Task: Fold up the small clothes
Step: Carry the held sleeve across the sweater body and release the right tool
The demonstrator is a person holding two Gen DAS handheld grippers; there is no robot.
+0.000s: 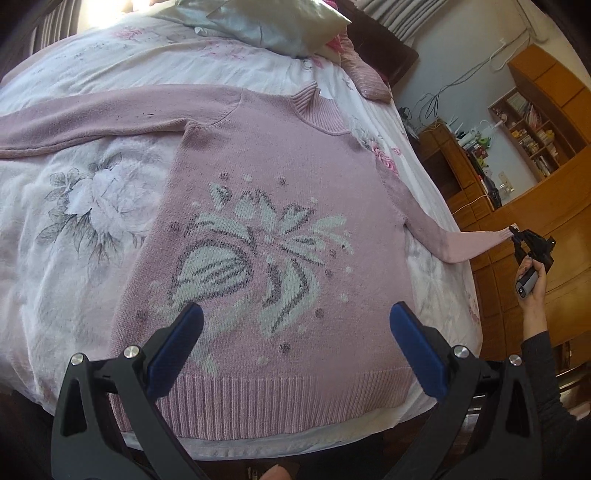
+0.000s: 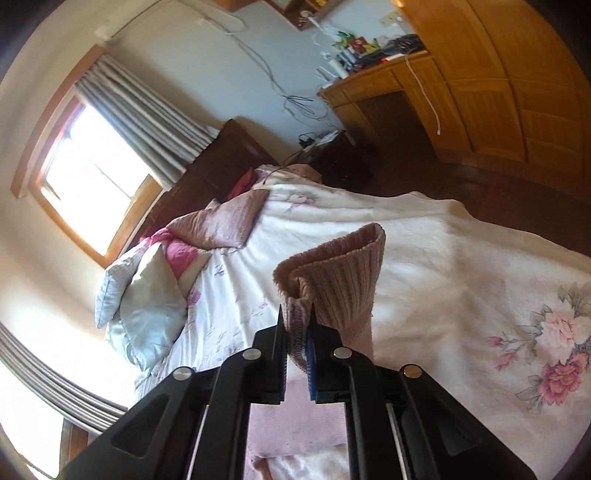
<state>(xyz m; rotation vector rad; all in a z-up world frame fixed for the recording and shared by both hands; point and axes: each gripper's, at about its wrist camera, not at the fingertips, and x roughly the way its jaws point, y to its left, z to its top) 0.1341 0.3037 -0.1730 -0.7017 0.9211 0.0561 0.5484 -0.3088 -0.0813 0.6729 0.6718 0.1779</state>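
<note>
Sleeve-folding is the step in hand, by my reading. The pink knitted sweater lies front-up and flat on the bed, its ribbed hem just under the left gripper, its turtleneck collar at the far end. That claw hovers above the hem with its blue pads spread wide and nothing between them. Off to its right, past the edge of the bed, the right gripper is clamped tight on the ribbed cuff of the sweater's sleeve, which is drawn out straight and lifted clear of the bedding; a hand in a dark sleeve works the handle. The other sleeve stretches away flat to the left of the open claw.

Next, I judge, the held cuff wants carrying across over the flower pattern and laying down on the body without dragging the shoulder out of line; the open claw could pin the hem while that happens.

Underneath is a white floral bedspread, soft and somewhat rumpled. Beyond the collar lie a pale satin pillow and a pink one. To the right of the clamped claw stand wooden cabinets and cluttered shelves, with a curtained window by the headboard.
</note>
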